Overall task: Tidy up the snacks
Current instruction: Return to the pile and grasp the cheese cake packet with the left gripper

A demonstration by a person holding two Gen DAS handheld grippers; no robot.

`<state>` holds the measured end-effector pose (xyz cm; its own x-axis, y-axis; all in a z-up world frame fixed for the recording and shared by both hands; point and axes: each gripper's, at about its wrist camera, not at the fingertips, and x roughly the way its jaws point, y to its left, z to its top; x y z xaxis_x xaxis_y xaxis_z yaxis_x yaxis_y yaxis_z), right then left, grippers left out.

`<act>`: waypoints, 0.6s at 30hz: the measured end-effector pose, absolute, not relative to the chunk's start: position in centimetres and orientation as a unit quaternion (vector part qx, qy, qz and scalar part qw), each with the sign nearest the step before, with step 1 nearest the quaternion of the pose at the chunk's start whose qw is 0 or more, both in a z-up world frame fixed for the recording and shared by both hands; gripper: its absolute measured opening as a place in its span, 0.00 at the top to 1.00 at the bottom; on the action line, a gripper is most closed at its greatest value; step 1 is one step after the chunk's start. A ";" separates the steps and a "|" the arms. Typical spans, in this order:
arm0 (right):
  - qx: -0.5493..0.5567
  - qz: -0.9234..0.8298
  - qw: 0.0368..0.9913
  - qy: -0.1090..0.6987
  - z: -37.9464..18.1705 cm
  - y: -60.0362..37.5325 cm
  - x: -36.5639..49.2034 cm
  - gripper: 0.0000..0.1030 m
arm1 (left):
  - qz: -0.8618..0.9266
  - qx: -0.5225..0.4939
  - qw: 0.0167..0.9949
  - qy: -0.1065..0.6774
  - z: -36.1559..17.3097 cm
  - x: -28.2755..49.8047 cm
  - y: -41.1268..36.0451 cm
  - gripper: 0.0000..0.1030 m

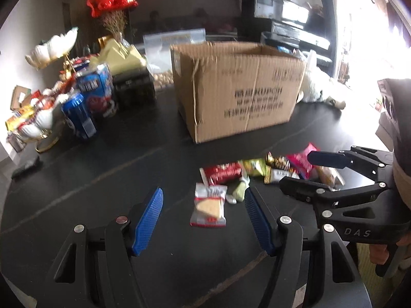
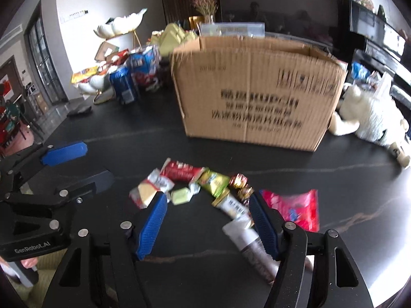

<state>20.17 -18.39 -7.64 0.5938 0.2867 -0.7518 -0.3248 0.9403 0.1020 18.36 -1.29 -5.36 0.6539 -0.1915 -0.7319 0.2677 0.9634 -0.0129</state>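
Observation:
Loose snacks lie in a row on the black table [image 1: 102, 159], in front of an open cardboard box [image 1: 239, 89] [image 2: 257, 89]. My left gripper [image 1: 204, 192] hangs open just above a white wedge-cake packet [image 1: 209, 208] [image 2: 145, 192], whose pads stand wide of it. Beyond it are a red packet [image 1: 226, 173] [image 2: 179, 172], a pale green candy [image 1: 240, 191] [image 2: 181, 195], a green packet [image 2: 215, 181] and a pink bag [image 2: 295, 208]. My right gripper [image 2: 208, 197] is open over the row; a silver packet [image 2: 250, 246] lies by its right finger.
Blue drink cans [image 1: 77, 118] [image 2: 123, 84] and a white shell-shaped dish stand [image 1: 51, 46] crowd the far left. A white plush toy [image 2: 370, 113] lies to the right of the box. A small dark object [image 1: 25, 166] rests near the table's left edge.

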 end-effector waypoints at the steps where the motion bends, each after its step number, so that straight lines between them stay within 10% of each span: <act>1: -0.021 0.171 0.892 0.419 -7.9 -18.3 20.1 0.35 | -0.133 0.045 0.905 0.401 -6.0 18.5 -1.3 0.38; 18: -0.012 0.172 0.883 0.437 -10.9 -17.4 21.0 0.41 | -0.158 0.027 0.878 0.450 -11.9 21.1 -1.5 0.54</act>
